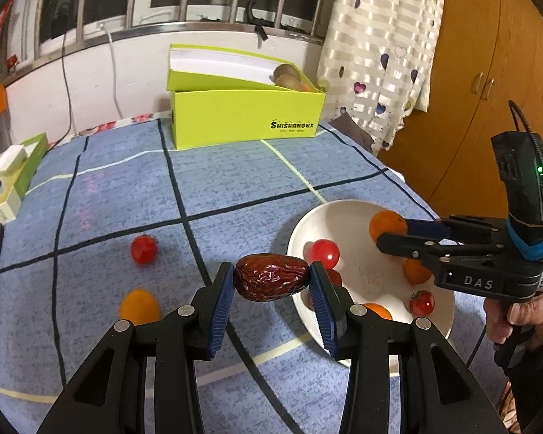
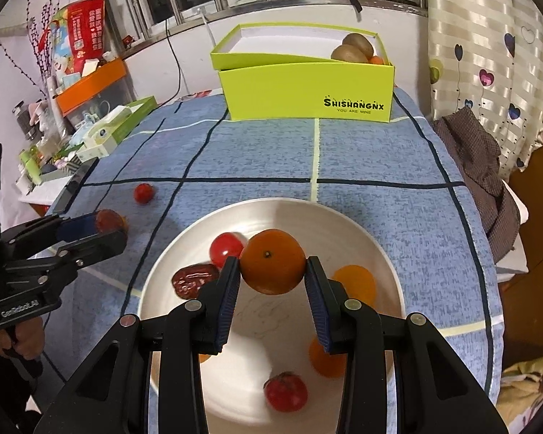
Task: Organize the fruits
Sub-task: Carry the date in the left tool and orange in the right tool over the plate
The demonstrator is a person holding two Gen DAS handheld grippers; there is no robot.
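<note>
The left gripper (image 1: 271, 282) is clamped on a wrinkled red date (image 1: 270, 276), held above the blue checked tablecloth (image 1: 235, 181) just beside the left rim of the white bowl (image 2: 380, 253). The right gripper (image 2: 272, 271) pinches a small orange (image 2: 272, 261) over the bowl's middle. Gripper fingers hide part of a second date (image 2: 192, 279) and of an orange fruit (image 2: 325, 360) in the bowl. In the green box (image 2: 307, 90) at the cloth's far edge, two kiwis (image 2: 353, 50) show; something orange behind its wall is mostly hidden.
</note>
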